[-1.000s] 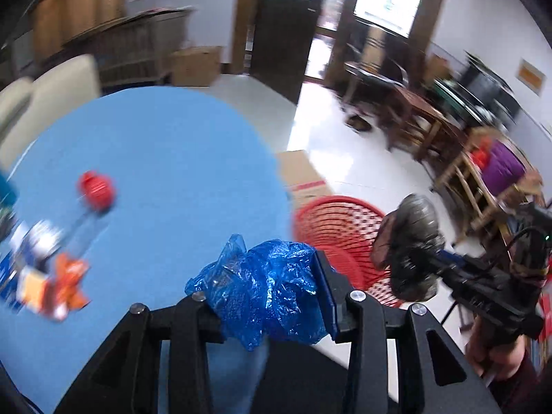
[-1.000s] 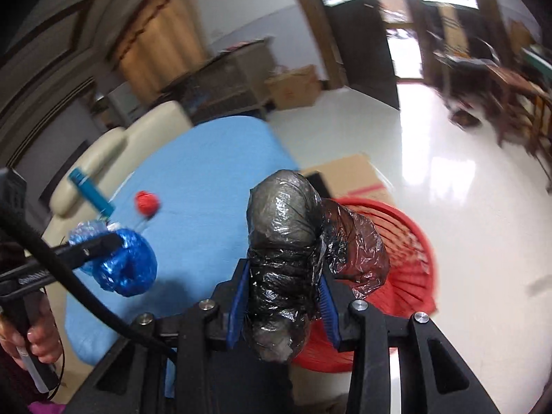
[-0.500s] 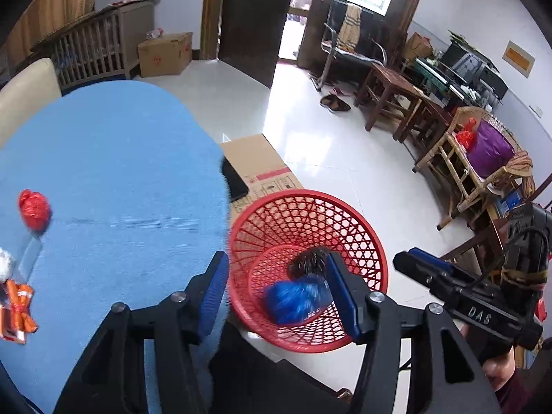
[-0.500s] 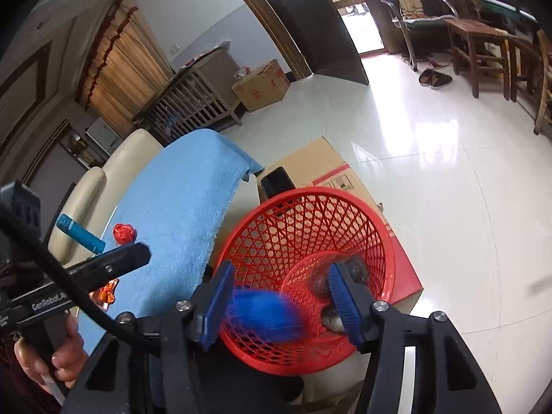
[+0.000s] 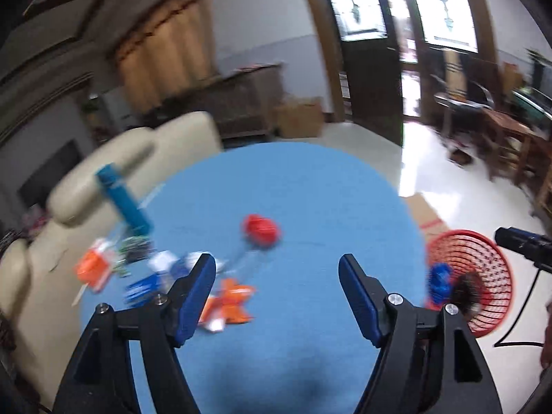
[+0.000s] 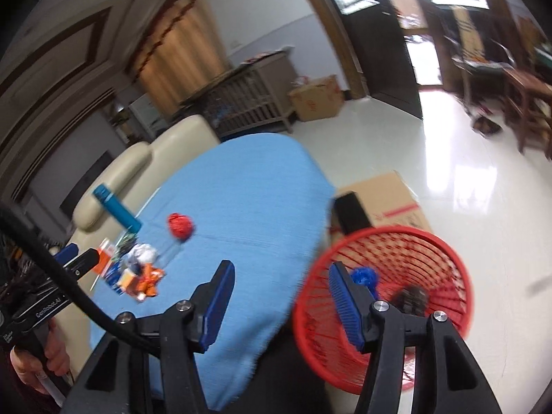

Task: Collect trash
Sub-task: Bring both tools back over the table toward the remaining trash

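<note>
My left gripper is open and empty above the blue table. My right gripper is open and empty over the table's right edge, beside the red mesh basket. The basket stands on the floor and holds a blue bag and a black bag. On the table lie a red wad, an orange wrapper and several blurred packets. The same pile and red wad show in the right wrist view.
A teal tube lies at the table's far left. A cream sofa runs behind the table. A cardboard box lies on the floor behind the basket. Wooden chairs stand at the far right.
Both grippers let go of their bags, which fell into the red basket. Both have since swung left from over the basket back toward the table, jaws open.
</note>
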{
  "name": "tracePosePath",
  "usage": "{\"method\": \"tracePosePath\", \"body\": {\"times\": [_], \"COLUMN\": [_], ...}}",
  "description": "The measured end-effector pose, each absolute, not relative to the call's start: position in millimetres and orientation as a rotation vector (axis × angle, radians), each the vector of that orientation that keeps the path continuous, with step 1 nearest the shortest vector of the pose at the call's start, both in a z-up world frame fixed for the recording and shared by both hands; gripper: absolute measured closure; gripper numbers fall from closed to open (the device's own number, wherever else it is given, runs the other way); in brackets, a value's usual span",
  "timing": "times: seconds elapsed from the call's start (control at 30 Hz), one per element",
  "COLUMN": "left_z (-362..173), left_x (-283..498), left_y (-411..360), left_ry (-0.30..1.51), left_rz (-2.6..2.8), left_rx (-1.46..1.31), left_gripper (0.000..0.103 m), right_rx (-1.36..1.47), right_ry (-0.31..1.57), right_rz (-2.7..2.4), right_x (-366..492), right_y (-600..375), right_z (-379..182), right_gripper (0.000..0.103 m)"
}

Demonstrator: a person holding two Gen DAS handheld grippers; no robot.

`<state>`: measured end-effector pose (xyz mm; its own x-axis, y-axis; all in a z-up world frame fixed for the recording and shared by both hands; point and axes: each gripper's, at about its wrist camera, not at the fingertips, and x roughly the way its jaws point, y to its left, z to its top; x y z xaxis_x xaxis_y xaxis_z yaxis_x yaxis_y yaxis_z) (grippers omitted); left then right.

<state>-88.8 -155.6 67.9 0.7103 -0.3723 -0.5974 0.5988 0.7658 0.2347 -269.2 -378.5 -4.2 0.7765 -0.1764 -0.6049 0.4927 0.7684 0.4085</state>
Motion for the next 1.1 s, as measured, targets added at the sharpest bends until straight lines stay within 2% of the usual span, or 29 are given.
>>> {"method": "tracePosePath", "body": {"times": [0.43, 0.67, 1.1], "left_z": [77, 54, 37], "left_x": [-43, -19, -12], "left_y": [-37, 7, 36], "left_ry": [0.561, 0.637, 0.706], "left_rz": [-0.333, -0.235, -0.169], "left_rx": [0.29, 0.261, 0.245], "left_gripper": [0.028, 0.028, 0.028], "right_rx": [0.356, 0.034, -0.111], "right_ry": [0.645, 0.754, 0.795], "right_rz": [-0.18, -0.266, -0.271], "right_x": [-145, -91, -75], "right_y": [-264, -196, -158], "right_z": [35, 32, 28], "right_gripper": [0.042, 0.042, 0.042]}}
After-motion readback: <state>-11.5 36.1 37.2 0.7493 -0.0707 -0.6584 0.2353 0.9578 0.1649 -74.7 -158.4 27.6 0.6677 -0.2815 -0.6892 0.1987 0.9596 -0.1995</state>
